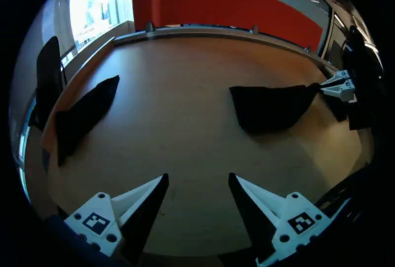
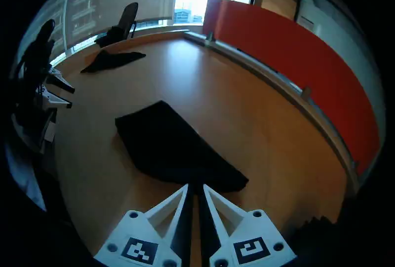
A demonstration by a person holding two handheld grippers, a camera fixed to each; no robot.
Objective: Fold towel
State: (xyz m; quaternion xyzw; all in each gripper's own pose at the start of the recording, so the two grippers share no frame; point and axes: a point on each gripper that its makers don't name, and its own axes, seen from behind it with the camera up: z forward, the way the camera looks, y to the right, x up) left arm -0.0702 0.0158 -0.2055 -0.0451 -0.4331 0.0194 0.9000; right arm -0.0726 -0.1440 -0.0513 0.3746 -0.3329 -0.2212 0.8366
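In the left gripper view, the left claw (image 1: 197, 178) is at the bottom with its two fingers wide apart and nothing between them. It hangs over the bare wooden bench (image 1: 187, 94). The black towel (image 1: 271, 106) lies on the bench, ahead and to the right. The right claw (image 1: 326, 85) meets its far right corner. A second black cloth (image 1: 84, 114) lies well apart, near the left edge of the bench. A red panel (image 1: 227, 8) stands behind the bench.

In the right gripper view, the right claw (image 2: 196, 187) has its fingers almost together, and the near corner of the towel (image 2: 168, 148) is pinched between the tips. The rest of the towel lies flat on the bench (image 2: 232, 109), spreading away from the claw. At the far left the left claw (image 2: 61, 94) is seen, open. The second cloth (image 2: 111, 60) lies further back, near a chair (image 2: 126, 20).
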